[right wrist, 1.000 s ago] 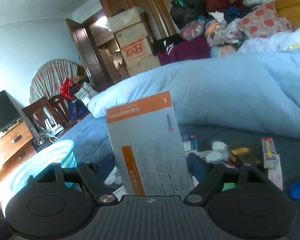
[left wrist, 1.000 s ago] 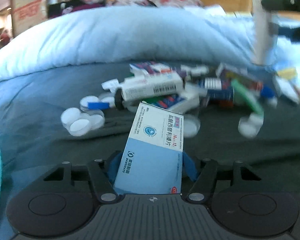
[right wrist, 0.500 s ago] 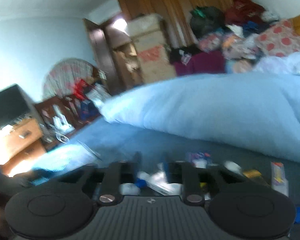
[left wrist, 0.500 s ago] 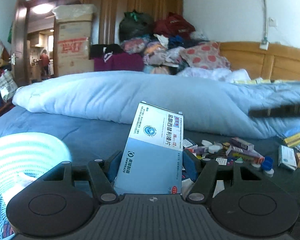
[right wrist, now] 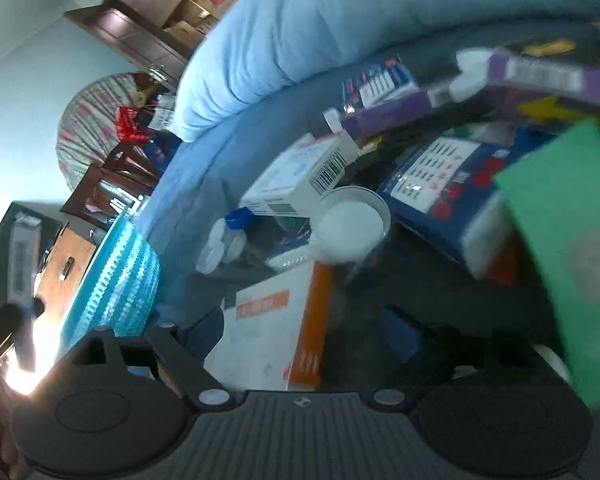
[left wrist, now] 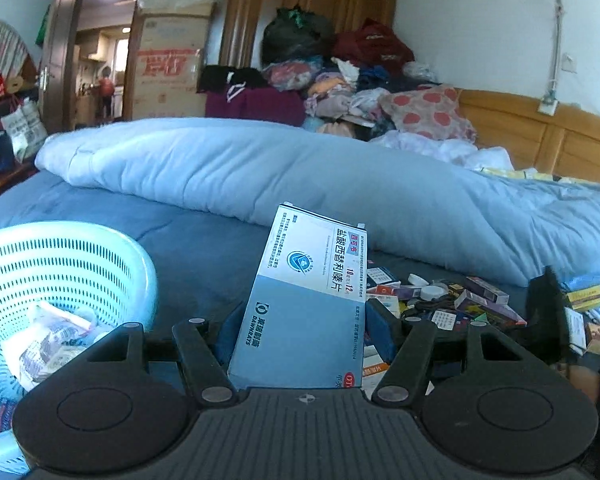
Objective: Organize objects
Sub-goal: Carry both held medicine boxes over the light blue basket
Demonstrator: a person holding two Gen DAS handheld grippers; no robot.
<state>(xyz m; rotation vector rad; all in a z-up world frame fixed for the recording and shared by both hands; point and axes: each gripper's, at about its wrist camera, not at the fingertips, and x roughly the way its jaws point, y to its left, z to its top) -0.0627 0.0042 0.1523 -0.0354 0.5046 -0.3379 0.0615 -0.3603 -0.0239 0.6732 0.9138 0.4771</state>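
On my left gripper (left wrist: pixel 300 320) the jaws grip the blue-and-white medicine box (left wrist: pixel 308 300) just as they did a second ago, but the view has swung: then it faced the pile on the bed, now the pale blue basket (left wrist: pixel 112 248) sits low on the left, close beside the box. I judge the box is nearly at the drop point and only needs carrying over the rim before release.

My right gripper (right wrist: pixel 300 336) has changed more. A second ago it held an orange-and-white box up in the air; half a second ago its jaws were bare and narrow. Now they stand wide apart, tilted down over the clutter, with an orange-and-white box (right wrist: pixel 272 340) lying on the dark bed cover (right wrist: pixel 420 280) between the blue pads (right wrist: pixel 206 334), touching neither that I can see. Whether this is the same box I cannot tell. I read this as lining up a fresh pick.

The held box is a flat carton, upright and leaning slightly right, with a white upper panel carrying a round logo and Chinese print, and a grey-blue lower panel. The basket already holds some crumpled packets (left wrist: pixel 48 336). Plenty of boxes and white caps (right wrist: pixel 350 228) remain on the bed.
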